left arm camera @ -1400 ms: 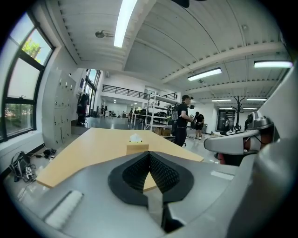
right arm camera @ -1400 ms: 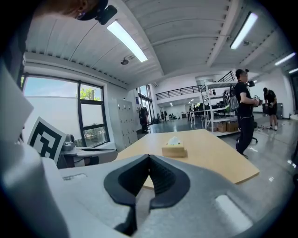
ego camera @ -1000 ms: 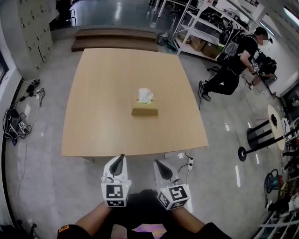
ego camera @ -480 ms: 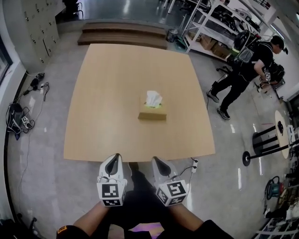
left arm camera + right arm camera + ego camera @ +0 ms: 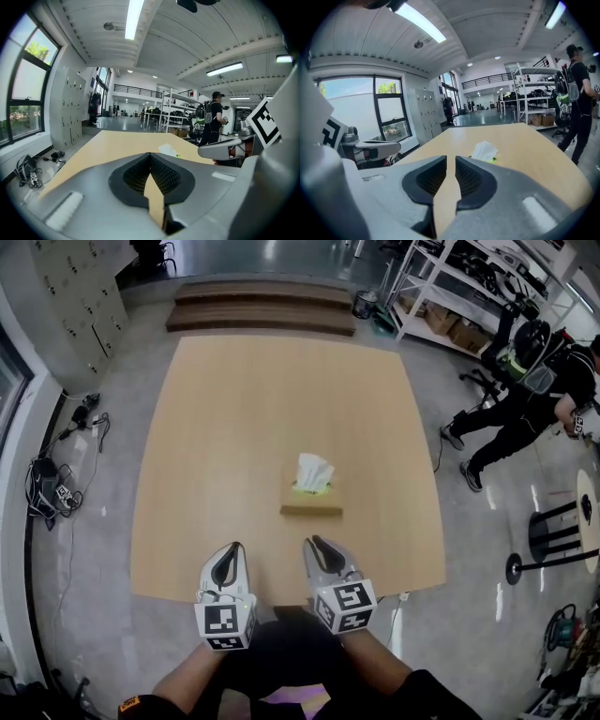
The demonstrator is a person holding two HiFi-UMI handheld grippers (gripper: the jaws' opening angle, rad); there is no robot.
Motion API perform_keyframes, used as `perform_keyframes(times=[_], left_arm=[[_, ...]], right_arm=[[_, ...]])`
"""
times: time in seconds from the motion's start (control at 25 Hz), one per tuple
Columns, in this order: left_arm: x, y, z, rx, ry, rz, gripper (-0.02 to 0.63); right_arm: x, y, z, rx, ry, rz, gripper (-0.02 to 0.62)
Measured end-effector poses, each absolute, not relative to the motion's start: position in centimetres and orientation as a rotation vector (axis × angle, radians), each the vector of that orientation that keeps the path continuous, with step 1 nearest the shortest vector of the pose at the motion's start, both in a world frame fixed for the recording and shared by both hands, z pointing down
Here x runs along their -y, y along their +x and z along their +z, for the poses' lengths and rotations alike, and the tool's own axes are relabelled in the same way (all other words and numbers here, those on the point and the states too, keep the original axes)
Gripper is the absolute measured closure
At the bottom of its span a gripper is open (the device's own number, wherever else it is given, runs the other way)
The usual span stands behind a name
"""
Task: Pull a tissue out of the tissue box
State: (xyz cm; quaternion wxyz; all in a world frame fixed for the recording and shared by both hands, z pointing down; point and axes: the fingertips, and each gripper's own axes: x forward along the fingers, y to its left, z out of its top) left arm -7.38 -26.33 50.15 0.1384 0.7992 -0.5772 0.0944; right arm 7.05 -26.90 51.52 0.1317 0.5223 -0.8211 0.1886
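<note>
A tan tissue box [image 5: 311, 504] with a white tissue [image 5: 314, 472] standing out of its top sits on the wooden table [image 5: 206, 474], right of centre. Both grippers hover side by side over the table's near edge, short of the box. My left gripper [image 5: 232, 549] is shut and empty, its tips meeting [image 5: 150, 154]. My right gripper [image 5: 315, 543] points at the tissue [image 5: 484, 151]. Its jaws are opening, with a narrow gap [image 5: 450, 158] and nothing between them. The tissue [image 5: 168, 150] lies ahead and to the right in the left gripper view.
A person [image 5: 525, 399] walks on the floor to the table's right, near metal shelves [image 5: 450, 287]. Low wooden steps [image 5: 262, 310] lie beyond the far edge. Cables [image 5: 56, 484] lie on the floor at left, and a black stool [image 5: 553, 531] stands at right.
Both grippers have moved forward from short of the table to over its near edge, toward the box. The right jaws have parted slightly. The person at the right has walked on.
</note>
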Motion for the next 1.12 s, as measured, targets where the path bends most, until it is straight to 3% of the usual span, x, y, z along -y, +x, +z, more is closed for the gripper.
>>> perform_keyframes(times=[0.24, 0.4, 1.12], left_arm=[[31.3, -5.8, 50.3, 1.691, 2.313, 0.285, 0.586], [33.3, -5.5, 51.2, 1.687, 2.291, 0.323, 0.540], [34.7, -4.6, 55.0, 1.666, 2.203, 0.455, 0.554]], right_arm=[[34.6, 9.8, 53.6, 2.249, 1.535, 0.553, 0.511], [38.4, 10.3, 55.4, 2.178, 1.504, 0.585, 0.486], [42.0, 8.9, 61.4, 1.973, 1.285, 0.627, 0.485]])
